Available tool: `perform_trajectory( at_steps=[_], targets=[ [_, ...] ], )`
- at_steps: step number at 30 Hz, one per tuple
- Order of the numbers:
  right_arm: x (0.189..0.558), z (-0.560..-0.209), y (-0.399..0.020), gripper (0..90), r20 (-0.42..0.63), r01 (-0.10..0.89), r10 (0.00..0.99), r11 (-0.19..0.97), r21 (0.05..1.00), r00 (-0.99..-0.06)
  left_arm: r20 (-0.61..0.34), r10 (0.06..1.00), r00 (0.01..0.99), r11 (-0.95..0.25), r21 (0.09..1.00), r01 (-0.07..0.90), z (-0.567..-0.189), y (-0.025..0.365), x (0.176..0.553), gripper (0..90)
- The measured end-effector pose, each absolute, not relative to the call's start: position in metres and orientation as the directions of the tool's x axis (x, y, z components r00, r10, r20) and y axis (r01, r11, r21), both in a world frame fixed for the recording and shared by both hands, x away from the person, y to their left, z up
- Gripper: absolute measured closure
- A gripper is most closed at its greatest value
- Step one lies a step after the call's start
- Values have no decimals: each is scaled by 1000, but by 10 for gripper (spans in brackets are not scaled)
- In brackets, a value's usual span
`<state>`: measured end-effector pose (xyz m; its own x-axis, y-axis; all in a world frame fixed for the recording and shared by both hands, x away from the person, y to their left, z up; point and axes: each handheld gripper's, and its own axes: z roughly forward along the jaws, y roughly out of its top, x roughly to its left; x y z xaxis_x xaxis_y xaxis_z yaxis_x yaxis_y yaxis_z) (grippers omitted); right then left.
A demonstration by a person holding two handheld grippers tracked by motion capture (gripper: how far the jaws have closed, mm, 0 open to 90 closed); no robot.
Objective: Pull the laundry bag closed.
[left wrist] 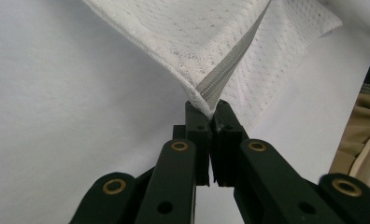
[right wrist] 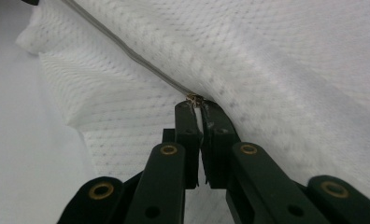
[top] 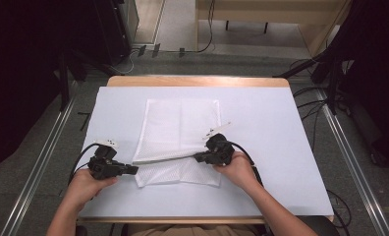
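At the near edge of the table [top: 281,147], my left gripper [top: 132,170] is clenched on the end corner of the mesh bag [top: 180,123], right where the grey zipper [left wrist: 225,74] stops. I judge this grip to be an anchor: it keeps the zipper line taut so the slider can travel. Slightly farther in, my right gripper [top: 198,158] is clenched on the zipper pull [right wrist: 193,98], its jaws pressed together with the small metal tab between them. The zipped edge is lifted clear of the table between the two grippers, stretched as a straight line, which I take to be the reason for holding both ends at once. Beyond this edge the bag lies flat on the white table cover, near the middle, with a lower layer spread under the raised one. As for contents, the bag looks flat and limp; I see nothing bulging inside, though the mesh hides its interior, so I cannot be sure.
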<state>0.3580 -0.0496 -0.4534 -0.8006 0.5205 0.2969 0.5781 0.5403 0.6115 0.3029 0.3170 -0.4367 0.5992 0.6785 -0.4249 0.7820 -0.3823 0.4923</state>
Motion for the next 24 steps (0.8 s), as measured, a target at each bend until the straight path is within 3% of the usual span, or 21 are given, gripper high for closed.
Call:
perform_trajectory(
  at_steps=[24],
  targets=[
    [357, -450, -72, 878, 275, 578, 543, 532, 618, -794, -425, 675, 604, -389, 491, 780, -436, 319, 302, 881]
  ],
)
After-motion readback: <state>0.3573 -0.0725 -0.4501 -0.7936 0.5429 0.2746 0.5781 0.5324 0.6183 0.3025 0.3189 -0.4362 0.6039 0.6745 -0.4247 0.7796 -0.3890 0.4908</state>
